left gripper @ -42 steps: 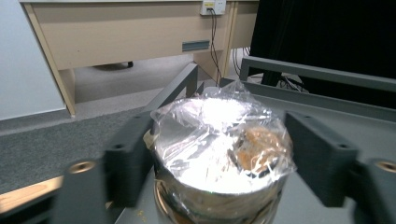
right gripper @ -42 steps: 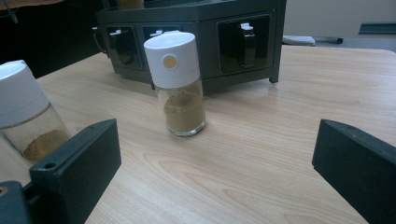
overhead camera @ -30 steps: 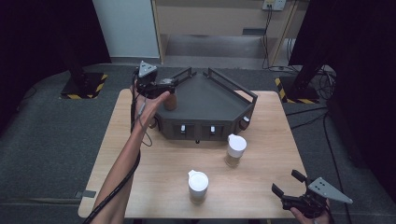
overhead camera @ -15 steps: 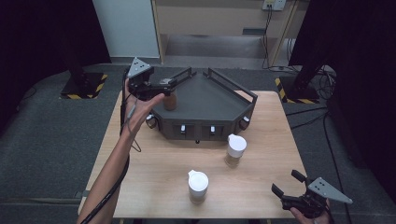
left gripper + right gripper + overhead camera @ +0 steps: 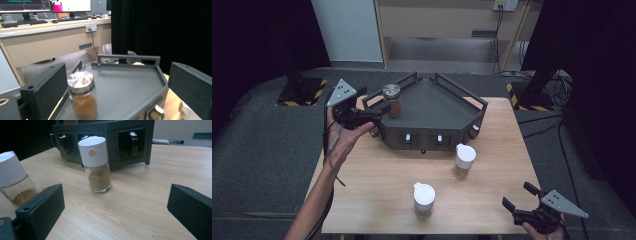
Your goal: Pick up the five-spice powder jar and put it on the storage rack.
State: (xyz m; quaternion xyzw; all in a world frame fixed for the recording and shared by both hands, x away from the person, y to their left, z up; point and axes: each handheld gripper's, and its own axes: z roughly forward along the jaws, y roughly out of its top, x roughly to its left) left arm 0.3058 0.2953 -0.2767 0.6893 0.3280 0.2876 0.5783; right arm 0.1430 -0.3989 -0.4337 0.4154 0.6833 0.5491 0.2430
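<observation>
A glass spice jar point(image 5: 391, 100) point(image 5: 83, 100) with a metal lid and brown powder stands upright on the left part of the dark grey rack's top point(image 5: 437, 102) point(image 5: 130, 82). My left gripper point(image 5: 378, 119) point(image 5: 117, 92) is open at the rack's left corner. Its jaws have just been opening, and the jar stands free just beyond their tips, touching neither pad. My right gripper point(image 5: 519, 196) point(image 5: 115, 212) is open near the table's front right corner, with nothing between its jaws. It faces a white-capped jar point(image 5: 464, 161) point(image 5: 96, 163).
A second white-capped jar point(image 5: 424, 199) point(image 5: 13, 180) stands near the front edge, left of the right gripper. The rack's front point(image 5: 105, 140) has small drawers with handles. Bare wooden tabletop point(image 5: 377, 170) lies between the rack and the jars.
The left gripper has drawn back to the left and toward the near side, off the rack's top. The metal-lidded jar now stands there uncovered. The right gripper has not moved.
</observation>
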